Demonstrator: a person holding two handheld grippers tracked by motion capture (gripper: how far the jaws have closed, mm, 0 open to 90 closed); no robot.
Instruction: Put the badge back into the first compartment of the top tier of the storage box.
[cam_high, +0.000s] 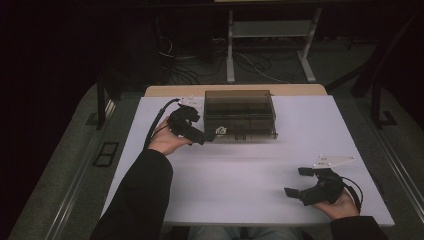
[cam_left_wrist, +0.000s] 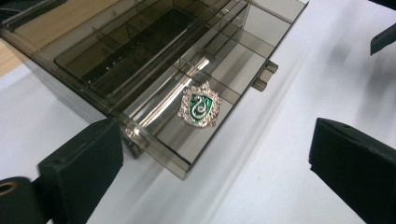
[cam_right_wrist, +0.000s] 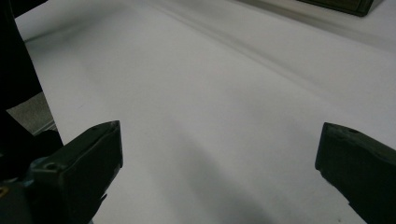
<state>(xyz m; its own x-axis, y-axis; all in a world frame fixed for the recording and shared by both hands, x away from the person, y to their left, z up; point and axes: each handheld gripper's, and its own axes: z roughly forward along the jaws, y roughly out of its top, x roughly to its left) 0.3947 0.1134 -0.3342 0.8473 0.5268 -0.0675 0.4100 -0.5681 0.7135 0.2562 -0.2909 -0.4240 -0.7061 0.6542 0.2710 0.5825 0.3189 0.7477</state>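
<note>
Nearest the person, at about 4 o'clock on the white surface (cam_high: 240, 180), the right gripper (cam_high: 298, 182) is resting in the hand with its fingers (cam_right_wrist: 84, 158) spread wide, holding nothing and pointing across bare tabletop.

Further out, at about 10 o'clock, the left gripper (cam_high: 206, 138) is hovering at the near left corner of the smoked box (cam_high: 240, 114). In the left gripper view its fingers (cam_left_wrist: 86, 156) are standing well apart, empty, with the pulled-out drawer (cam_left_wrist: 205, 107) lying between and beyond them.

In that drawer a small crest badge (cam_left_wrist: 200, 104) is lying flat, in the compartment nearest the drawer's front wall. It is shield-shaped, green enamel with a silver serpent and a sparkling silver border. I judge it light, rigid and slick, with the thin edges the only real purchase; pinching across the shield's two sides looks safest, since the enamel face would likely slip and could scratch. The low compartment walls leave little room for wide fingers.

Farthest, the box itself is sitting at 12 o'clock on the surface: translucent brown-grey plastic, divided into compartments, hard and probably brittle. The drawer's small pull tab (cam_left_wrist: 264, 74) looks like the place to push it.
</note>
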